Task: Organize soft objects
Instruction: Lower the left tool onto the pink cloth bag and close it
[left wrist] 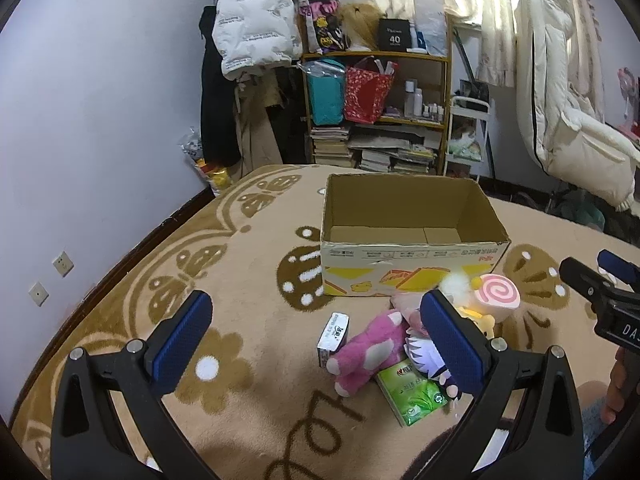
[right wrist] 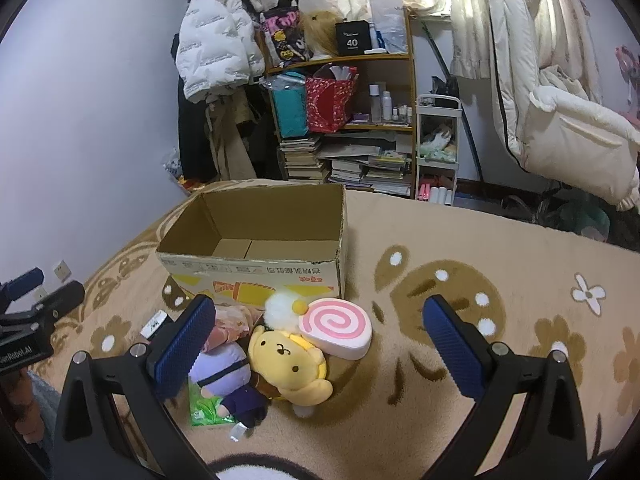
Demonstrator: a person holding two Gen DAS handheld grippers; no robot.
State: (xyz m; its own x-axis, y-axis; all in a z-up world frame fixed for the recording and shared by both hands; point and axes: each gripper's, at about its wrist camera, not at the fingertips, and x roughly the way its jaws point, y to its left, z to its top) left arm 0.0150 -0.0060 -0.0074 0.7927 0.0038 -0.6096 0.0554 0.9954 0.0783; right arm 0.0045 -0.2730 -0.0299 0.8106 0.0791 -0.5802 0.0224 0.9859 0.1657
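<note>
An open, empty cardboard box [left wrist: 412, 256] [right wrist: 256, 268] stands on the beige patterned blanket. In front of it lies a pile of soft toys: a pink plush bear [left wrist: 368, 350], a yellow dog plush [right wrist: 290, 364], a purple-haired doll [right wrist: 226, 372], a pink swirl cushion [left wrist: 498, 296] [right wrist: 334, 326] and a white pompom [right wrist: 280, 310]. A green tissue pack [left wrist: 414, 394] [right wrist: 204, 406] lies under them. My left gripper [left wrist: 316, 326] is open above the blanket, left of the pile. My right gripper [right wrist: 320, 330] is open, hovering over the pile.
A small white box [left wrist: 334, 338] [right wrist: 154, 324] lies left of the toys. A cluttered shelf [left wrist: 376, 108] with books and bags stands behind the bed. Coats hang on the wall [left wrist: 248, 24]. The right gripper shows at the left wrist view's right edge [left wrist: 604, 296].
</note>
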